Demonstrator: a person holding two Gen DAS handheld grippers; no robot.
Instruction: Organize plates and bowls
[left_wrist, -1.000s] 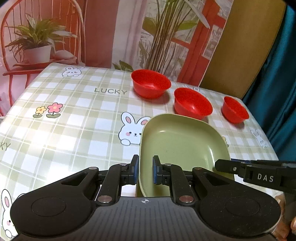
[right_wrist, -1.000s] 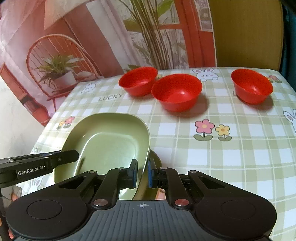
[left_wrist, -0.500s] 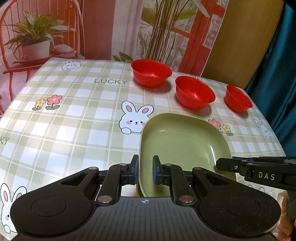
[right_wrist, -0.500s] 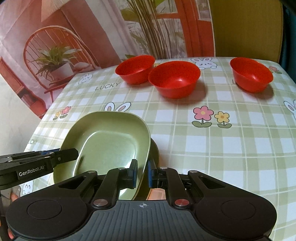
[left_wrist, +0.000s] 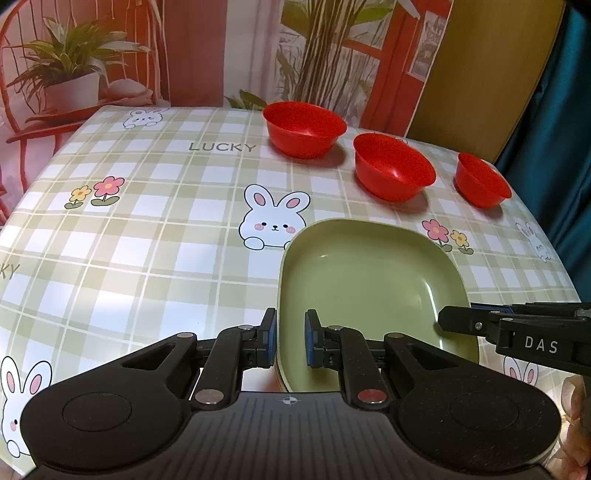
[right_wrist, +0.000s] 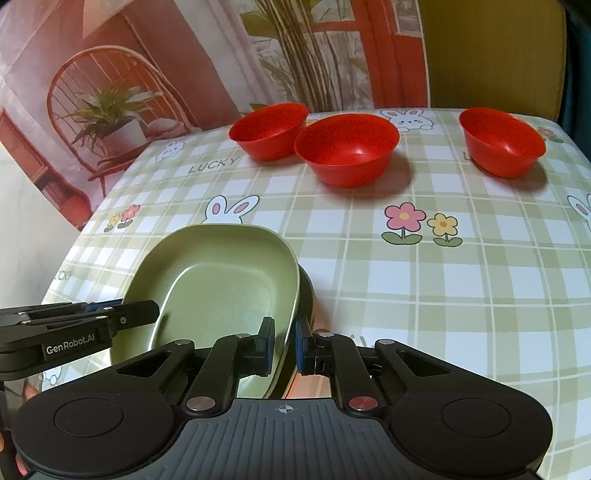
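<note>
Green plate nearer; three red bowls empty.

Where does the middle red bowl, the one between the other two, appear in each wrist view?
Left wrist view: the middle red bowl is upper right, second of three in the row.
Right wrist view: the same bowl is upper centre, overlapping the bowl to its left in the image.
Shared landmark: the pink and yellow flower pair printed just in front of it.
</note>
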